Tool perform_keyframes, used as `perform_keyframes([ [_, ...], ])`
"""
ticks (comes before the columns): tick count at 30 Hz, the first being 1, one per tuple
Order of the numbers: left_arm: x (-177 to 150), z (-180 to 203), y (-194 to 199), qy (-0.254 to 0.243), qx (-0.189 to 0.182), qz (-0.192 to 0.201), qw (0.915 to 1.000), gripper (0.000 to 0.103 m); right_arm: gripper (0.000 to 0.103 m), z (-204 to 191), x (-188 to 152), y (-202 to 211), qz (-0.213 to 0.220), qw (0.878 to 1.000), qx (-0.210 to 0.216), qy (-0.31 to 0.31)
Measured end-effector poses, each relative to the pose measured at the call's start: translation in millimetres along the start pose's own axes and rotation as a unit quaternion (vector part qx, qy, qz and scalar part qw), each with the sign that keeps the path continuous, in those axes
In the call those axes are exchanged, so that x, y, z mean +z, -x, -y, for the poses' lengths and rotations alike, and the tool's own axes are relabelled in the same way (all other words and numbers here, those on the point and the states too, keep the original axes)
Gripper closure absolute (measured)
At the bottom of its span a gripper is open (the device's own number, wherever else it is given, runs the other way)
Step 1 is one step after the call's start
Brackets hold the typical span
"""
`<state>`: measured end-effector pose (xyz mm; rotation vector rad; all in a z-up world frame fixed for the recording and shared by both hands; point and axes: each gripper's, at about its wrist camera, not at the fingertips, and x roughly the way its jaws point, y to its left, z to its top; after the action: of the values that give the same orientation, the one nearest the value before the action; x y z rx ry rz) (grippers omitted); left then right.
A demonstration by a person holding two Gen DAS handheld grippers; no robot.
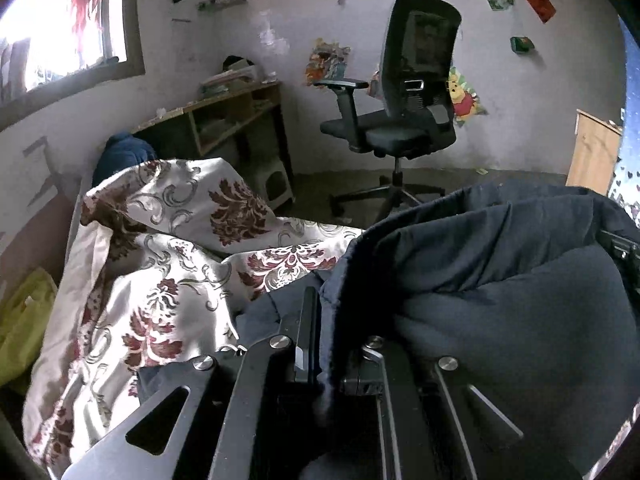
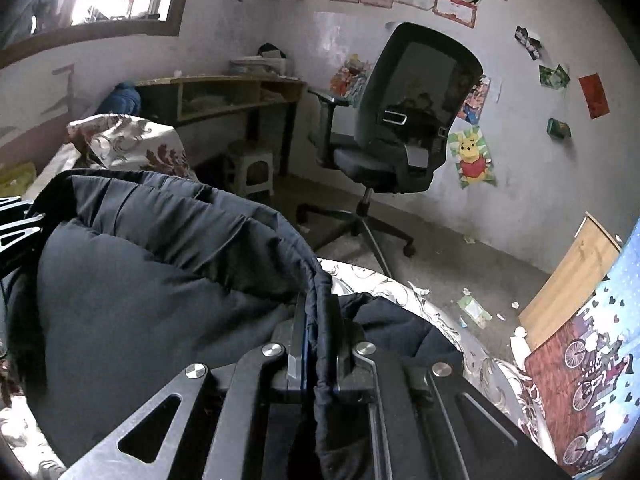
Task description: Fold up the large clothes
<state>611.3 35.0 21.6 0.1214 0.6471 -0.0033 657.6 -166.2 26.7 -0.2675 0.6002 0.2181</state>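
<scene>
A dark navy padded jacket (image 1: 500,264) hangs stretched between my two grippers above a bed. My left gripper (image 1: 326,312) is shut on the jacket's left edge, which runs up between its fingers. In the right wrist view the same jacket (image 2: 152,288) bulges to the left, and my right gripper (image 2: 318,312) is shut on its piped right edge. Part of the other gripper shows at each view's side edge, half hidden by the fabric. More dark cloth lies under both grippers.
A cream bedcover with maroon flowers (image 1: 160,264) covers the bed below. Beyond stand a black office chair (image 1: 404,96), a wooden desk (image 1: 224,116) with a small stool (image 2: 250,172) under it, and a wooden board (image 2: 572,280) leaning against the wall. Paper scraps litter the floor.
</scene>
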Motion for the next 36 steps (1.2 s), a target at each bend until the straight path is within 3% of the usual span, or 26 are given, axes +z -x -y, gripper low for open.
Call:
perform_keyframes([
  [6, -0.9, 0.4, -36.8, 0.028, -0.002, -0.014, 0.9995, 0.097, 0.095, 9.1, -2.5, -33.0, -0.01, 1.0, 0.01, -0.027],
  [12, -1.9, 0.8, -56.7, 0.015, -0.006, -0.029, 0.9995, 0.097, 0.09, 17.3, -7.7, -64.1, -0.03, 0.998, 0.031, -0.053],
  [15, -3.0, -2.7, -60.8, 0.02, -0.014, -0.038, 0.999, 0.097, 0.089, 26.5, -5.9, -68.9, -0.04, 0.994, 0.062, -0.076],
  [17, -4.0, -7.0, -55.5, 0.022, -0.022, -0.035, 0.9989, 0.093, 0.079, 34.2, -5.5, -64.6, -0.037, 0.992, 0.077, -0.089],
  [18, -4.2, -7.5, -53.4, 0.022, -0.026, -0.033, 0.9989, 0.092, 0.063, 39.2, -5.2, -58.8, -0.028, 0.992, 0.079, -0.093],
  [19, -4.6, -9.0, -50.2, 0.021, -0.029, -0.031, 0.9989, 0.089, 0.046, 44.1, -4.9, -51.9, -0.015, 0.992, 0.077, -0.098],
  [21, -5.7, -10.6, -41.5, 0.022, -0.028, -0.021, 0.9991, 0.074, 0.037, 52.6, -3.5, -34.7, 0.014, 0.991, 0.073, -0.115],
  [23, -7.8, -13.8, -28.0, 0.03, -0.024, 0.001, 0.9993, 0.035, 0.036, 59.3, -2.3, -19.5, 0.028, 0.989, 0.077, -0.127],
  [24, -9.4, -16.4, -18.4, 0.036, -0.021, 0.018, 0.999, 0.03, 0.03, 61.3, -2.5, -11.4, 0.036, 0.988, 0.076, -0.127],
  [28, -12.6, -19.3, 4.0, 0.035, -0.036, 0.041, 0.9979, 0.029, 0.016, 59.9, -5.6, 19.5, 0.069, 0.989, 0.076, -0.108],
  [31, -16.0, -18.9, 15.5, 0.024, -0.042, 0.051, 0.9975, 0.028, 0.012, 53.7, -10.5, 36.8, 0.079, 0.989, 0.083, -0.093],
  [36, -31.6, -17.2, 34.5, 0.006, -0.061, 0.063, 0.9961, 0.028, 0.011, 37.4, -21.6, 43.2, 0.055, 0.989, 0.117, -0.075],
])
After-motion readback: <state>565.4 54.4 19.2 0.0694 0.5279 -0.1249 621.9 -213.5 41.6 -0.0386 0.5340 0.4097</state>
